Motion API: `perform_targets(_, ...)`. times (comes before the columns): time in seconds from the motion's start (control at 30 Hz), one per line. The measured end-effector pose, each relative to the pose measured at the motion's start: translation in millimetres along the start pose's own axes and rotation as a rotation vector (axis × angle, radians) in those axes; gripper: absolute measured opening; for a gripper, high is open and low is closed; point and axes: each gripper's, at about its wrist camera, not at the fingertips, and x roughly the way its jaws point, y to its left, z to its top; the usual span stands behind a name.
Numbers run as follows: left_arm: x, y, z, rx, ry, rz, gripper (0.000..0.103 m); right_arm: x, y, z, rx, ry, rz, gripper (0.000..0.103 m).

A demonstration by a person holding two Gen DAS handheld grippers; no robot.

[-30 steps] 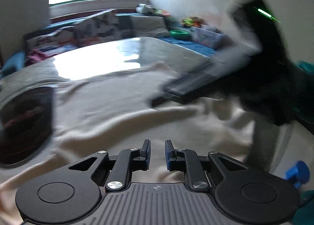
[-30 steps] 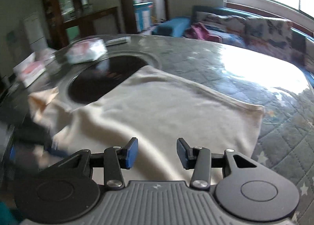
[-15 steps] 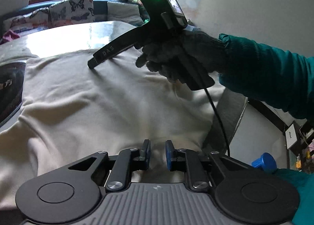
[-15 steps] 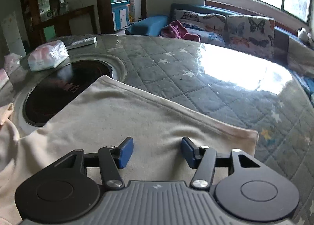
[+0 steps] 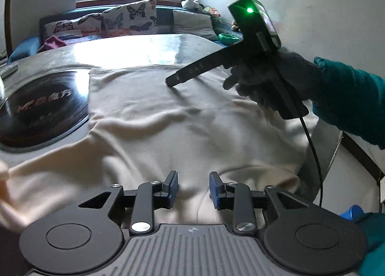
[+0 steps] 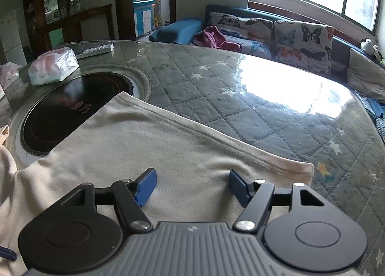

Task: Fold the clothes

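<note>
A cream shirt (image 5: 180, 131) lies spread on the table, with a sleeve trailing off to the left and soft wrinkles across its middle. My left gripper (image 5: 193, 189) hovers over the shirt's near part, its blue pads apart with nothing between them. A gloved hand with a teal sleeve holds my right gripper (image 5: 172, 81), whose tip rests low on the cloth near the far hem. In the right wrist view the right gripper (image 6: 192, 187) stands wide open over the shirt (image 6: 144, 150), just short of the stitched hem (image 6: 240, 150).
A black round hob (image 5: 41, 109) is set into the table, partly under the shirt's corner (image 6: 122, 95). A tissue pack (image 6: 51, 69) and a remote (image 6: 96, 49) lie beyond it. The quilted table cover (image 6: 264, 112) stretches toward a sofa with butterfly cushions (image 6: 300, 37).
My left gripper's pads have spread a little. The right gripper has moved out over the shirt toward the far hem and opened slightly wider.
</note>
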Motion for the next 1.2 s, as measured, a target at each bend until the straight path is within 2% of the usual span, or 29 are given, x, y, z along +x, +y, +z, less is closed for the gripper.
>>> perform_targets(0.1, -6.9, 8.0, 3.7, -0.043, -0.03, 0.039, 0.037, -13.2, 20.5, -11.6, -0.08, -0.012, 0.043, 0.069)
perform_targets(0.23, -17.6, 26.1, 9.4, -0.087, -0.088, 0.151, 0.04, -34.5, 50.7, -32.6, -0.182, -0.045, 0.068, 0.07)
perform_targets(0.3, -24.0, 36.0, 11.1, -0.099, -0.111, 0.226, 0.045, -46.1, 65.8, -43.0, -0.235, -0.069, 0.071, 0.07)
perform_targets(0.37, -29.7, 47.6, 10.4, -0.108, -0.125, 0.308, 0.046, -57.2, 79.5, -52.6, -0.279, -0.088, 0.083, 0.073)
perform_targets(0.4, -32.5, 53.5, 9.8, -0.112, -0.132, 0.35, 0.046, -62.2, 84.4, -56.3, -0.288, -0.09, 0.101, 0.075)
perform_targets(0.57, -42.1, 80.8, 3.1, -0.129, -0.154, 0.546, 0.048, -81.8, 106.8, -76.0, -0.331, -0.074, 0.195, 0.076)
perform_targets(0.67, -44.2, 92.9, -2.3, -0.138, -0.15, 0.629, 0.048, -94.4, 112.9, -82.0, -0.335, -0.051, 0.259, 0.076)
perform_targets(0.8, -44.1, 101.5, -8.2, -0.14, -0.134, 0.647, 0.048, -108.1, 115.1, -84.8, -0.333, -0.02, 0.348, 0.076)
perform_targets(0.87, -44.0, 105.5, -11.0, -0.14, -0.126, 0.651, 0.048, -114.0, 114.0, -83.1, -0.337, -0.032, 0.343, 0.076)
perform_targets(0.97, -48.7, 101.4, -12.6, -0.114, -0.145, 0.619, 0.05, -111.1, 109.5, -79.7, -0.313, -0.031, 0.332, 0.077)
perform_targets(1.07, -44.9, 95.4, -14.5, -0.058, -0.133, 0.605, 0.053, -106.1, 104.4, -76.2, -0.283, -0.028, 0.32, 0.078)
perform_targets(1.2, -32.1, 92.1, -22.1, 0.024, -0.082, 0.651, 0.052, -99.2, 104.8, -78.6, -0.272, -0.009, 0.314, 0.079)
